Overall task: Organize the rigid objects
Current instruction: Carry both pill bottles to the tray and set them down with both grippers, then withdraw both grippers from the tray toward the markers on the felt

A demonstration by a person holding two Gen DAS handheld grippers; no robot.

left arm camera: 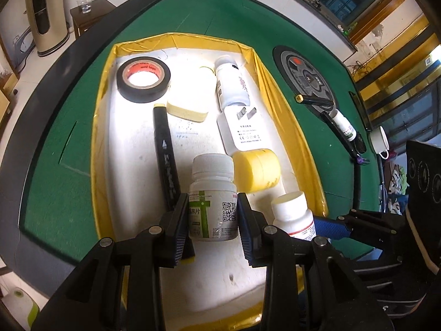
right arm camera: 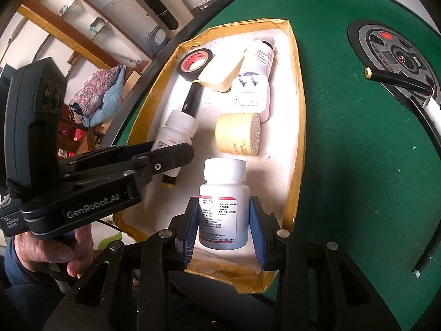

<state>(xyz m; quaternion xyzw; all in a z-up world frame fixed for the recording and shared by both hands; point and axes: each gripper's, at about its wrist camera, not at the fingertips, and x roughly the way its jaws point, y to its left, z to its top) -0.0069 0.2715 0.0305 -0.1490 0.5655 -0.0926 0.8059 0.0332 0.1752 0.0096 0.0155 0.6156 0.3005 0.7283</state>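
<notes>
**Two pill bottles gripped over the yellow-edged tray**

The left tool (left arm camera: 212, 220) is clamped on the green-label bottle (left arm camera: 212, 193), its blue pads pressed to both sides of the label; the bottle's base is hidden behind the pads. The right tool (right arm camera: 224, 229) sits around the red-label bottle (right arm camera: 224, 201), but a thin gap seems to show at each pad, so whether it truly grips cannot be told. Both bottles stand upright at the near end of the tray (left arm camera: 292, 104), which rests on the green bench (left arm camera: 63, 127).

In the right wrist view the left tool's body covers most of the green-label bottle and the lower part of the black marker (left arm camera: 166, 157). The marker's far tip lies just beside the black tape roll (left arm camera: 143, 78). A yellow sponge (left arm camera: 190, 102) is washed out by glare, as is the tray floor around it. A white bottle (left arm camera: 231, 82) lies on its side, touching the white plug adapter (left arm camera: 244, 129); a yellow jar (left arm camera: 257, 169) lies tipped over just beside the adapter.

Outside the tray, a second marker (left arm camera: 314, 99) rests across a round grey panel (left arm camera: 306, 78), with a small bottle (left arm camera: 344, 124) near it; its printing is too small to read.
</notes>
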